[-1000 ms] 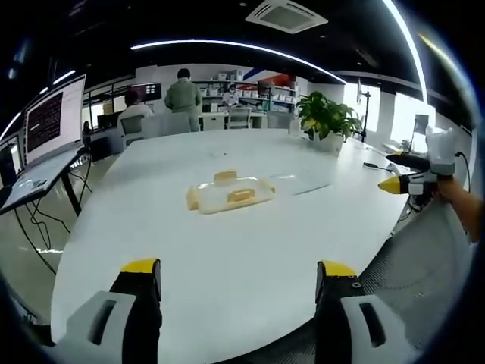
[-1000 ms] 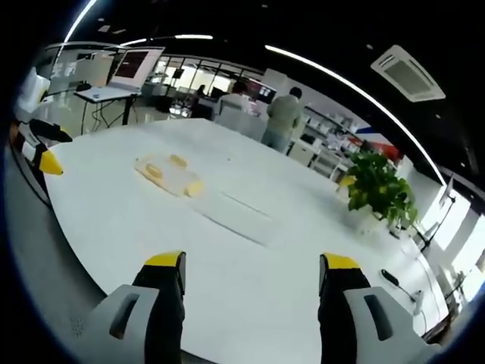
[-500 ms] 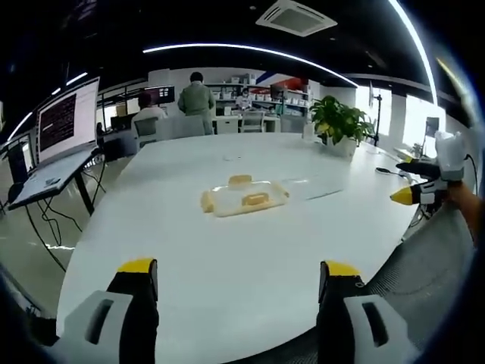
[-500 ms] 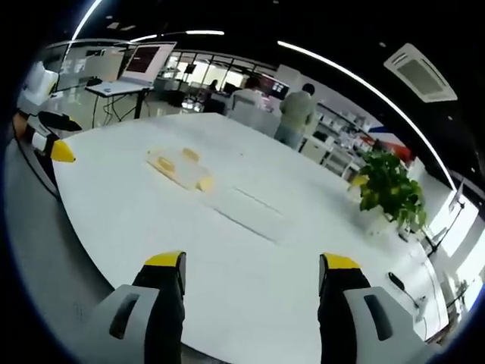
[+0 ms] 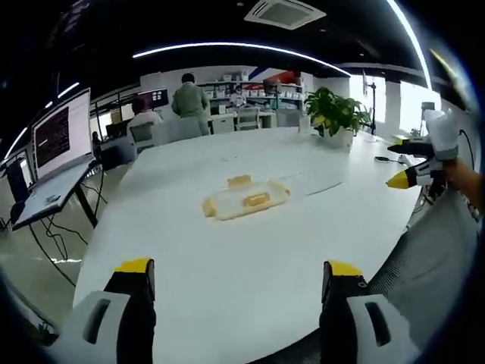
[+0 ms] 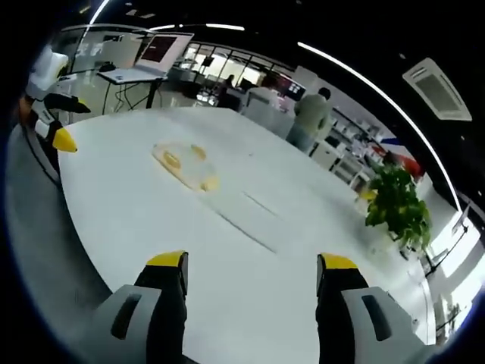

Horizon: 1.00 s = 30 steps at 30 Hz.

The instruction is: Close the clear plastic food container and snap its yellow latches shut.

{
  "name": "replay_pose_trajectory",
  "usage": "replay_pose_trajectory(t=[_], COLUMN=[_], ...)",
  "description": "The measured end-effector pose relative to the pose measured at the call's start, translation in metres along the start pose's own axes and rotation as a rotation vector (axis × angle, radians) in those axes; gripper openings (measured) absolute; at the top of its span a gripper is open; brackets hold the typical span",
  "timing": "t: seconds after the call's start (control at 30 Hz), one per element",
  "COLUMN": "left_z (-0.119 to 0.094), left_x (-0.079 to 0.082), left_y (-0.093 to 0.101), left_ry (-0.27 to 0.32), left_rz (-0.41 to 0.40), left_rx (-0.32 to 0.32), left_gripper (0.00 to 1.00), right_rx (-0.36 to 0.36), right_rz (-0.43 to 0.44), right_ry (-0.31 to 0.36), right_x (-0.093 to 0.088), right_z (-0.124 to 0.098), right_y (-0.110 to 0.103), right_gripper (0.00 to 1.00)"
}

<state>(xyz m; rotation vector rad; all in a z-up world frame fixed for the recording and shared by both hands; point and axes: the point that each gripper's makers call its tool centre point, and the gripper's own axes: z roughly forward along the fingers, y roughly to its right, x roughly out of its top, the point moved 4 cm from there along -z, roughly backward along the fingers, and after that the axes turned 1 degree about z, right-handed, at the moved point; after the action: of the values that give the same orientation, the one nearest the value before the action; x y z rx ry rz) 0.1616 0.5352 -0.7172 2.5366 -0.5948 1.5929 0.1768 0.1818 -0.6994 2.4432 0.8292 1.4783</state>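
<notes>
Container-closing has two idle tools: the left hand-held gripper (image 5: 235,277) and the right hand-held gripper (image 6: 250,265) both hold their jaws wide apart, gripping nothing, over the near edge of the white table (image 5: 227,243). Farther out, mid-table, lies the clear plastic food container (image 5: 245,199) with yellow latches (image 5: 256,199). A potted plant (image 5: 333,114) stands at the far right.

The left gripper (image 5: 235,277) hangs above the near edge of a white table (image 5: 227,250), its yellow-tipped jaws spread wide with nothing between them. Further out on the table lies the clear plastic food container (image 5: 246,200) with its yellow latches (image 5: 258,200). At the right edge the right gripper (image 5: 413,168) hovers near a potted plant (image 5: 333,115).
</notes>
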Motion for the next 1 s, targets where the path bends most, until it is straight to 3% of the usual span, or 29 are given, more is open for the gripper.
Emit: replay_pose_trajectory(t=[0.17,0.3,0.47,0.53,0.6,0.9,1.0], left_z=[0.011,0.017,0.03,0.036,0.044,0.089,0.108], left_x=[0.013,0.022,0.025,0.022,0.021,0.038,0.046], left_y=[-0.016,-0.026,-0.039,-0.046,-0.053,-0.074,-0.078], left_ry=[0.018,0.038,0.029,-0.009,-0.026,-0.043,-0.046], left_rz=[0.029,0.112,0.167,0.222,0.285,0.392,0.427], left_rx=[0.003,0.013,0.019,0.032,0.04,0.046,0.04], left_gripper=[0.89,0.88,0.88,0.88,0.88,0.86,0.86], right_rx=[0.008,-0.007,0.01,0.036,0.057,0.127,0.128], right_rz=[-0.047,-0.082,-0.086,-0.061,-0.053,-0.059,-0.16], right_ry=[0.025,0.047,0.072,0.094,0.1,0.118,0.123], right_x=[0.016,0.03,0.044,0.051,0.055,0.07,0.08], right_z=[0.015,0.025,0.042,0.049,0.058,0.107,0.124], right_y=[0.008,0.021,0.031,0.03,0.031,0.025,0.023], right_gripper=[0.67,0.66,0.66,0.66,0.66,0.65,0.65])
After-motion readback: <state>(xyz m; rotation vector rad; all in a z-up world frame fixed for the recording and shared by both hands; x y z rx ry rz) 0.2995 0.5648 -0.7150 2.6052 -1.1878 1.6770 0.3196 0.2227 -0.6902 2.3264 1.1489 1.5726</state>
